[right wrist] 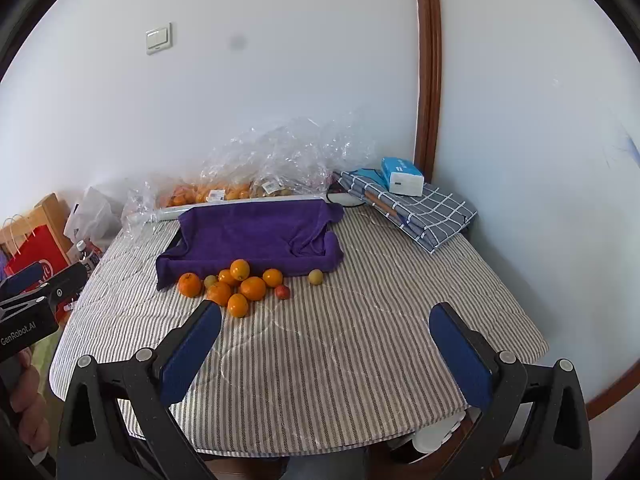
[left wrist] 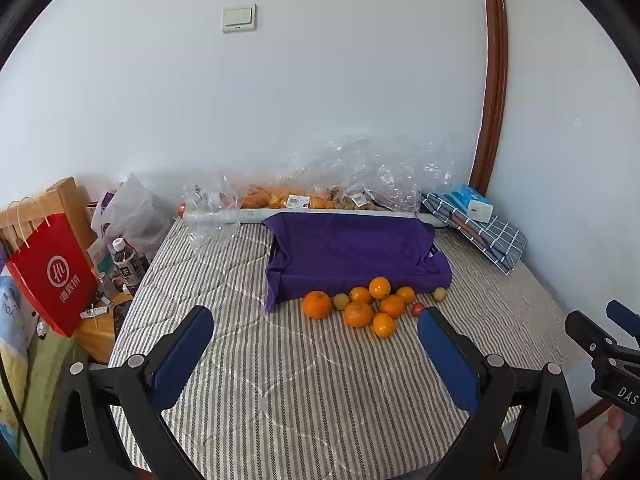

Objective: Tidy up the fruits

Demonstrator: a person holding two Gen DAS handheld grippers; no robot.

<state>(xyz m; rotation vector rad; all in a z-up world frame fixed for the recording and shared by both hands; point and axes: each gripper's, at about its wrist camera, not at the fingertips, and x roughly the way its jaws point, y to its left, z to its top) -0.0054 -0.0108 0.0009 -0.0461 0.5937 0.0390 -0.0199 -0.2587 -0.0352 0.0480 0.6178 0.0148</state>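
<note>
Several oranges lie in a loose pile on the striped tablecloth, in front of a tray draped with a purple towel. Two small yellow-green fruits and a small red fruit lie among and beside them. My left gripper hovers open above the cloth, short of the pile, nothing between its blue pads. My right gripper is open too, empty, to the right of the pile. Each gripper shows at the edge of the other's view.
Clear plastic bags of more fruit sit behind the tray by the wall. A folded checked cloth with a blue-and-white box lies at the back right. A red paper bag and bottles stand left of the table.
</note>
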